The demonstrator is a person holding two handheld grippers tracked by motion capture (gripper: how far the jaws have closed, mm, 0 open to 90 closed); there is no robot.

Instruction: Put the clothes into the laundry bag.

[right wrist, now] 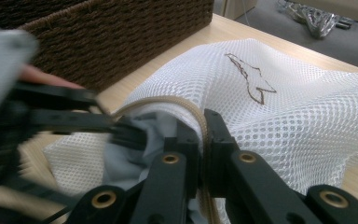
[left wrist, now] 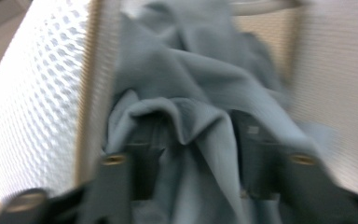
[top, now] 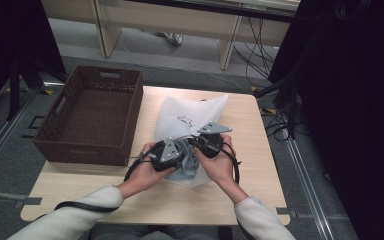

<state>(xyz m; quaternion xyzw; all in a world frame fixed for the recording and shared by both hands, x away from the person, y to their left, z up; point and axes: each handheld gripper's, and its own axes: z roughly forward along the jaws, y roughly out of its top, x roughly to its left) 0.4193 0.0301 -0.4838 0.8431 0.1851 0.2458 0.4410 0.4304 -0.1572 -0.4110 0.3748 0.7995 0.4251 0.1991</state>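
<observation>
A white mesh bag (top: 190, 112) with a dark drawn figure lies in the middle of the table, its mouth toward me. A grey-blue cloth (top: 190, 167) sits in that mouth. My right gripper (right wrist: 204, 116) is shut on the bag's beige zipper rim (right wrist: 168, 100) and holds the mouth up. My left gripper (left wrist: 196, 126) reaches into the bag (left wrist: 37, 93); its jaws stand apart, and a loose fold of the cloth (left wrist: 191, 70) drapes between and over them. From above, the left gripper (top: 182, 150) and right gripper (top: 200, 142) are close together at the bag's near end.
A brown wicker basket (top: 87, 150) stands empty at the table's left, close to the bag; its wall (right wrist: 121, 37) rises just beyond my left hand. Bare wood table (top: 155, 200) lies near me. Dark stands and cables flank the table on the floor.
</observation>
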